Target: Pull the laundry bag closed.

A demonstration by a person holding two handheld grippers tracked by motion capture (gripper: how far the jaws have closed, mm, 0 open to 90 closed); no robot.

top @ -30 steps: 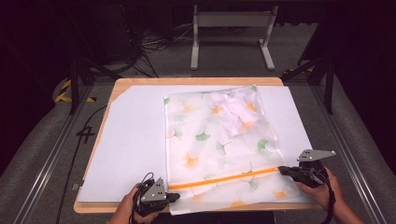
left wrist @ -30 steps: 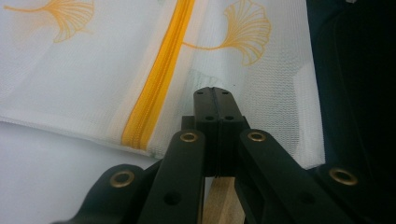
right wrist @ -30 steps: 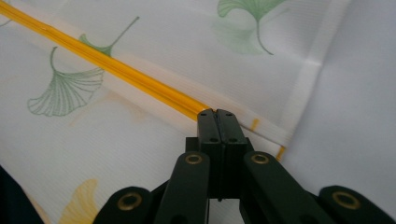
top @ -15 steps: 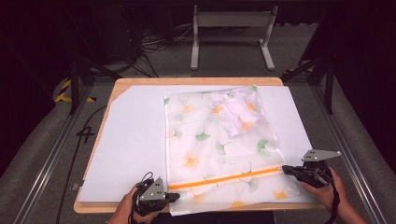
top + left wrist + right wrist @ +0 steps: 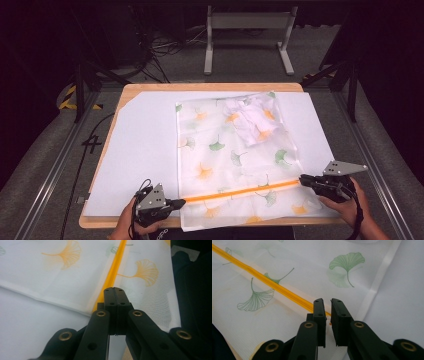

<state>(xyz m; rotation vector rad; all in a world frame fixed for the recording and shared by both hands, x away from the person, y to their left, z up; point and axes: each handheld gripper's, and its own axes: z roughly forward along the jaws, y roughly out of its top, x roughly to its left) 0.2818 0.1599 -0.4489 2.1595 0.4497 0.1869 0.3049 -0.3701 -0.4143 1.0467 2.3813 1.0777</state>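
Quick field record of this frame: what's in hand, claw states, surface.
item: white mesh bag with leaf print, flat on the white sheet
zipper: orange strip across the bag's near end
left claw: shut at the zipper's left end
right claw: jaws have just been opening, a narrow gap shows, zipper's right end at the tips
inside bag: crumpled white cloth at the far end
surface: wooden table

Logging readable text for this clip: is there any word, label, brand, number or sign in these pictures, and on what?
None can be read. The mesh bag bears only printed ginkgo leaves, green and orange, and an orange zipper, with no lettering. The white sheet under it is blank. The yellow-and-black striped marking on the floor at left is a pattern, not text.
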